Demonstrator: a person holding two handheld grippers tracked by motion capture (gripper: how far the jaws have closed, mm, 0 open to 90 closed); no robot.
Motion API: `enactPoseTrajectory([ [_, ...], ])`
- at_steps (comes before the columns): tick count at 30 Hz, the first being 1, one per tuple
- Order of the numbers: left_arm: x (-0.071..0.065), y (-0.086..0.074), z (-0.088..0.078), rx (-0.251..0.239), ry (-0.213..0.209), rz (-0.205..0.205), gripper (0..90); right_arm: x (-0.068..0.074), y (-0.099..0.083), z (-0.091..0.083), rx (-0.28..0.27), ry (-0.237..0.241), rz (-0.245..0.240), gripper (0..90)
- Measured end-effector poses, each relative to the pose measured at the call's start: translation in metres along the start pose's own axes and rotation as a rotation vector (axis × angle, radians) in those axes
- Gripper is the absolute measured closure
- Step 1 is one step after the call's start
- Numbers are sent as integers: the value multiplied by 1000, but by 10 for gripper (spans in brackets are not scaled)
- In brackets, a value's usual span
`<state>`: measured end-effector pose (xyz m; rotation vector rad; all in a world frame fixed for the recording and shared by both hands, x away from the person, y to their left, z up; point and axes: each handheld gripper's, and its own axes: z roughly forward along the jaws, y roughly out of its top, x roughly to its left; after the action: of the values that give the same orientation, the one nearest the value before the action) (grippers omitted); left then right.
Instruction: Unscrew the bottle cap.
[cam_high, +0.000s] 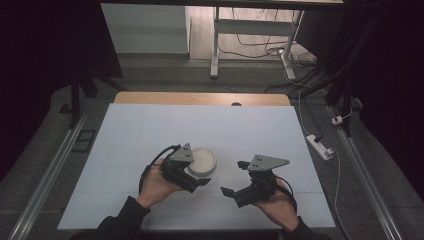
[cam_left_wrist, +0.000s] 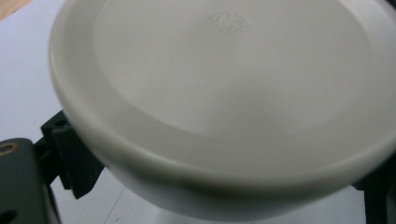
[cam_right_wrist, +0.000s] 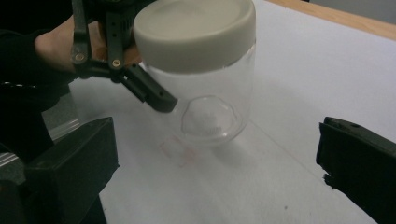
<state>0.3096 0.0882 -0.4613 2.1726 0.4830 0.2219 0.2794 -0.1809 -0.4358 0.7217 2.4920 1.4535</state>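
While the left hand-held gripper (cam_high: 199, 181) sits low over the white-covered bench (cam_high: 150, 135), a clear jar (cam_right_wrist: 212, 100) with a cream lid (cam_high: 202, 161) stands right at its tips. From the right hand-held gripper's own view the jar is upright on the bench, straight ahead between its two black jaws and some way beyond them, with something pale and crumpled lying at the bottom (too blurred to name). One jaw of the left hand-held gripper reaches in under the lid on the near side of the glass; the other jaw is hidden behind the jar. In the left gripper view the lid (cam_left_wrist: 224, 93) looms very close, a black jaw showing at either side of the jar below the rim. Whether those jaws actually press the glass I cannot tell.

The right hand-held gripper (cam_high: 232, 177) hangs just beside the left one, off the jar's side, its jaws spread wide with nothing between them. A person's hand (cam_high: 155, 187) grips the left tool, and the other hand (cam_high: 280, 205) grips the right.
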Motion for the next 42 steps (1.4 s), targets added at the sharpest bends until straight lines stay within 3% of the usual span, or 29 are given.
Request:
enactPoseTrajectory([
  [5,0,-1,-1,-1,-1,-2,74,-2,12,7,-25,21,13,0],
  [25,0,-1,0,5,-24,8,73,4,40,47,-56,52,-44,0],
  [33,-1,1,-2,10,-44,29,74,7,46,64,-55,93,-81,2],
  [42,-2,2,-2,-2,-70,24,74,6,43,68,-74,110,-112,68],
])
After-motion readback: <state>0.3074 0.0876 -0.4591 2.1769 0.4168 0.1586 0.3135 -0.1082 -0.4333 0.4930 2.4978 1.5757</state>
